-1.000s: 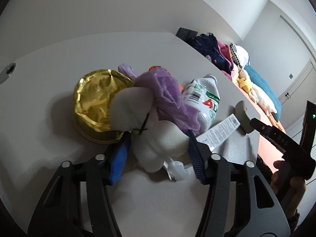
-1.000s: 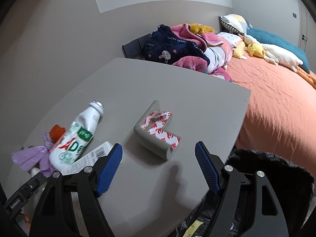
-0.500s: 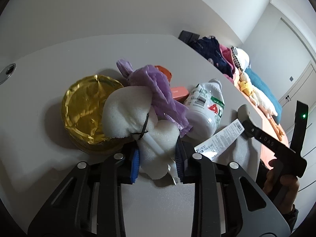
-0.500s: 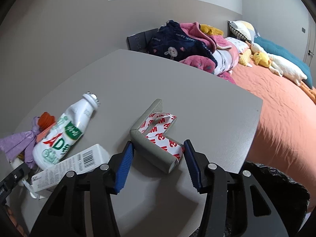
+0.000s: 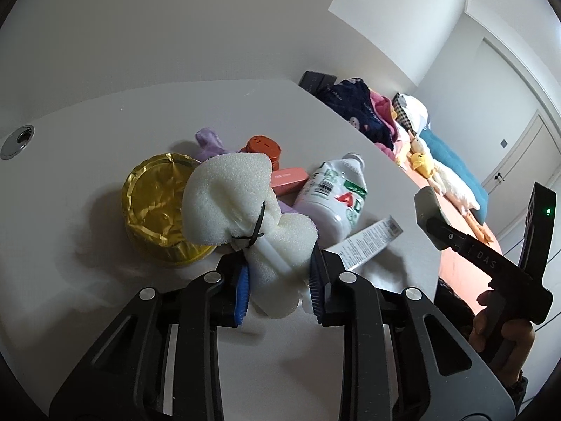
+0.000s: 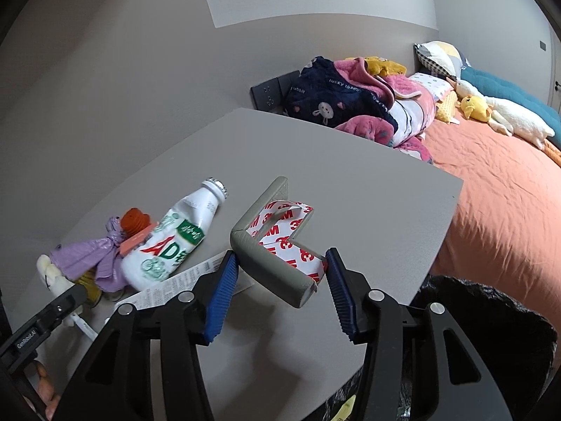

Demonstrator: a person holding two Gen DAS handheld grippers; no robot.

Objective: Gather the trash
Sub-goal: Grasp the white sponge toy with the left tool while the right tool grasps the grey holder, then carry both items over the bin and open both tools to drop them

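Both claws pinching trash at the grey desk (image 6: 368, 175).

Left gripper (image 5: 278, 280): blue pads pressed into the white foam sponge bundle tied with a black cable tie (image 5: 245, 210), held in front of the crumpled gold foil round tin (image 5: 154, 203). Right gripper (image 6: 278, 289): pads clamped on the grey L-shaped foam corner guard (image 6: 266, 263), its red-on-white "3M" backing paper facing up, near the desk's right edge. Lying toward the left edge: white plastic bottle, label reading "AD" in red with green panel (image 6: 171, 242), crumpled purple plastic bag (image 6: 87, 263), orange cap (image 6: 135, 219), white barcode slip (image 5: 368, 242). Black trash bag (image 6: 491, 315) sits below the right edge. "DAS" is printed on the right gripper's arm in the left wrist view.
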